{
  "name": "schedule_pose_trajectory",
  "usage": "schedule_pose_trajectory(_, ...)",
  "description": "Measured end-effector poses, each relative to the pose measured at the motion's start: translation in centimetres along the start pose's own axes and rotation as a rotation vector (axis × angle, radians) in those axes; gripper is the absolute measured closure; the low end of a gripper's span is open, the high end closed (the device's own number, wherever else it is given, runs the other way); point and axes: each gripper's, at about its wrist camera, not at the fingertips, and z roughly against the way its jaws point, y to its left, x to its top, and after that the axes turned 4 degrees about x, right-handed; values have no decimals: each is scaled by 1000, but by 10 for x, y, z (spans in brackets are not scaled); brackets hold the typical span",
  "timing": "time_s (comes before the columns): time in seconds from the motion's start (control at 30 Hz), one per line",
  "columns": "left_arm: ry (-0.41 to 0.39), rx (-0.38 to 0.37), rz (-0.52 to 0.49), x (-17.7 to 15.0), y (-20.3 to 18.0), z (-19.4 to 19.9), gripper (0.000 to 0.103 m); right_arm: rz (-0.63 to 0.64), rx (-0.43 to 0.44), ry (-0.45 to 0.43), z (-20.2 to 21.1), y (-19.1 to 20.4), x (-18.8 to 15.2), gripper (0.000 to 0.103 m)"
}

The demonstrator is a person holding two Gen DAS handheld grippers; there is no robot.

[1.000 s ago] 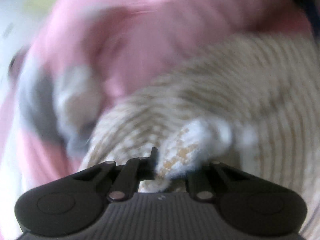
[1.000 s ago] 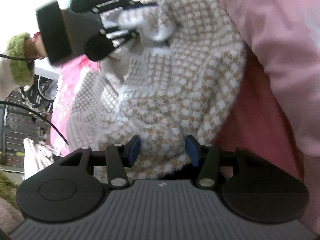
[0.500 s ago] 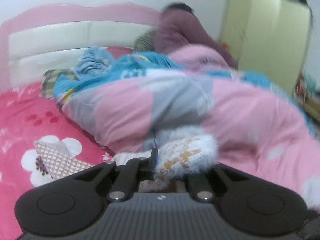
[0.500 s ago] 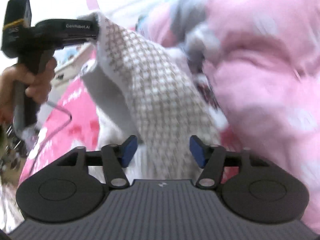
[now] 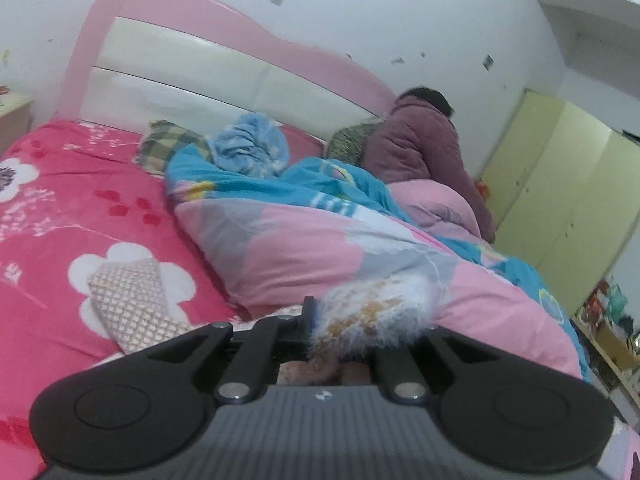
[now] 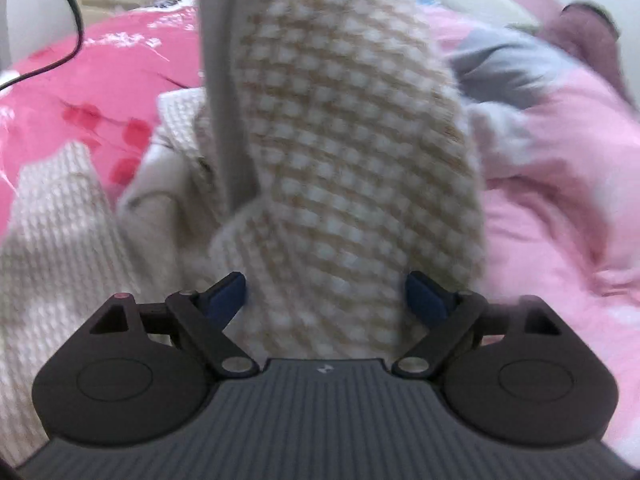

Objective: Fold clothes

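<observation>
Between the right gripper (image 6: 325, 295) fingers, which are opening wide, hangs the fuzzy beige-and-white checked knit garment (image 6: 344, 152), touched by neither blue pad; the left gripper (image 5: 340, 322) stays out of it, clamped narrow on a fluffy corner of that knit; better to pinch low and pull the fabric taut (it sags). Beyond the fingers the bunched pink-and-blue quilt (image 5: 304, 240) crowds the pink floral bedsheet (image 5: 60, 200); a person in a mauve jacket (image 5: 420, 148) sits past it.

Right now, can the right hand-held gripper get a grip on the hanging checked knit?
Probably yes. The checked knit hangs straight down between the opening jaws of the right hand-held gripper, pads not pressing it, nothing between. The left hand-held gripper pinches its top edge, holding it up.
</observation>
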Motion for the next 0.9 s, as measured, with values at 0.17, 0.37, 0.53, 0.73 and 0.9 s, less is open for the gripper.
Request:
schedule_pose_trajectory(0.17,-57,-8,14,6,7,27,95,-11,-4,-48,38,-12,-9,16)
schedule_pose_trajectory(0.37,-147,8,-13,19,-3,80,95,-106,-10,-159,60,-15,-2,1)
schedule_pose_trajectory(0.53,-179,52,-2,19,-12,118,95,-276,356,11,14,-17,-6,12)
schedule_pose_trajectory(0.73,-240,143,28,15,-14,171,95,-277,286,-54,45,-31,16,91)
schedule_pose_trajectory(0.9,-376,185,74,27,-18,238,95,-196,170,-288,100,-55,48,93)
